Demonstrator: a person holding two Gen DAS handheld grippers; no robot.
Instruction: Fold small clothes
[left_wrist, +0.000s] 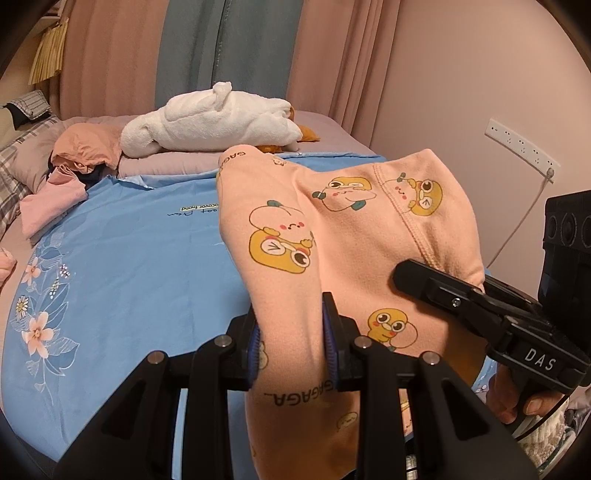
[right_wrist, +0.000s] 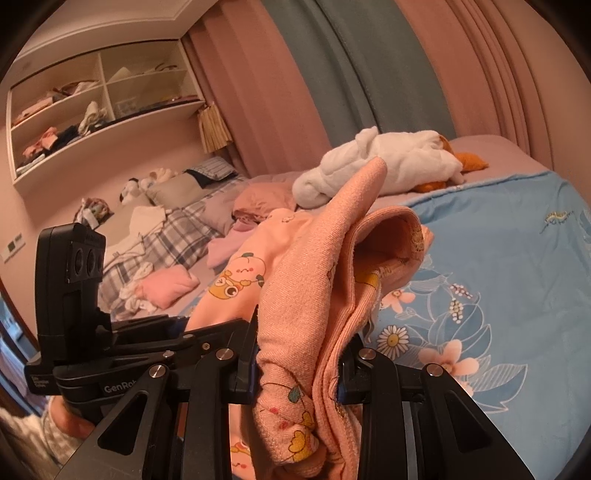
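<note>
A home bedroom: a bed with pillows, long curtains, and wall shelves holding clothes.

A blue floral sheet covers the bed. Beyond it lies a white plush with an orange part beside it. Plaid bedding and pillows lie along the far side. Pink and teal curtains hang behind. A wall shelf holds assorted items, and a white power strip is on the wall.

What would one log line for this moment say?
left gripper: shut on pants | right gripper: shut on pants | pants: held above bed
</note>
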